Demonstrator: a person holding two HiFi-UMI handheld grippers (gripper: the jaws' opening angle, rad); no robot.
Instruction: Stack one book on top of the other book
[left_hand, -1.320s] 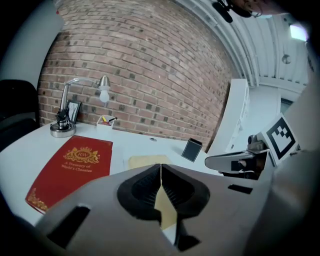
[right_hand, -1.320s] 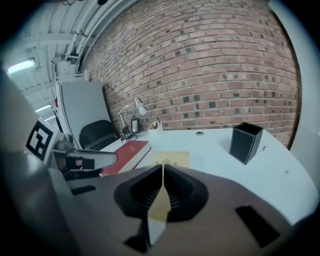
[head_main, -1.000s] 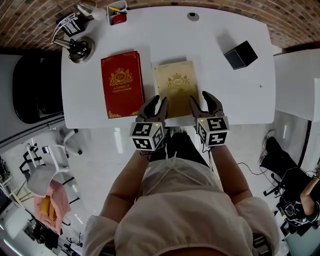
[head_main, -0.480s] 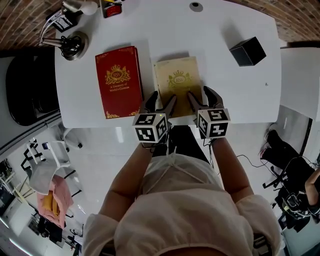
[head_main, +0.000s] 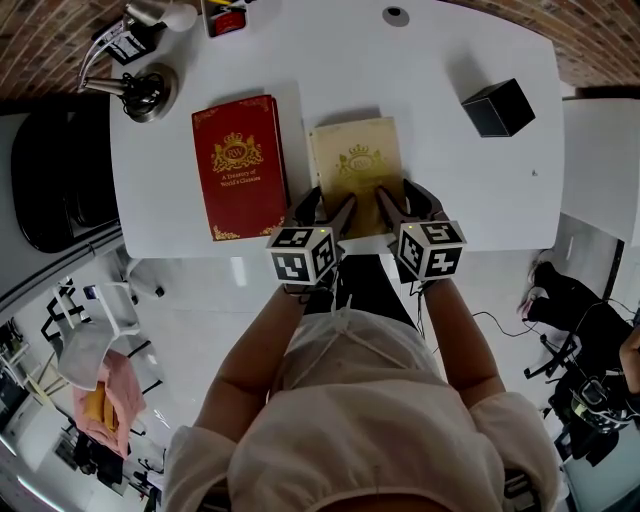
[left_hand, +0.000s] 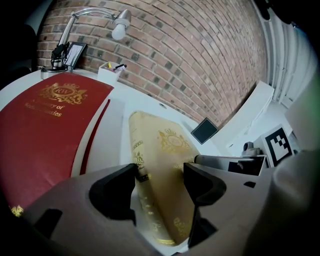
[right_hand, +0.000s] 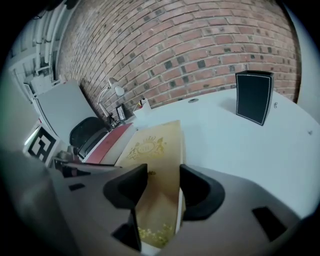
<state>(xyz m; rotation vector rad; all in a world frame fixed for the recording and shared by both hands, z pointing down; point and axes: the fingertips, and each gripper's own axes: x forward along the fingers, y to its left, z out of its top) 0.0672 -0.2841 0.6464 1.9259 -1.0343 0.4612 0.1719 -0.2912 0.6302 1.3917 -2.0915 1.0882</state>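
- Two hardcover books lie flat and apart on one white worktop (head_main: 450, 180). The red gold-printed book (head_main: 237, 165) is at centre left of the head view and the cream gold-printed book (head_main: 355, 165) at centre.
- Two claws sit at the cream book's lower edge.
- The left claw (head_main: 330, 205) has just been opening. Its jaws are spread, with the book's lower left corner and spine between them, unpinched.
- The right claw (head_main: 402, 200) has just been closing slightly. It remains spread, with the lower right corner between its jaws, not visibly pressed.
- One black box (head_main: 498, 107) is at upper right and one silver desk lamp (head_main: 143, 88) at upper left.
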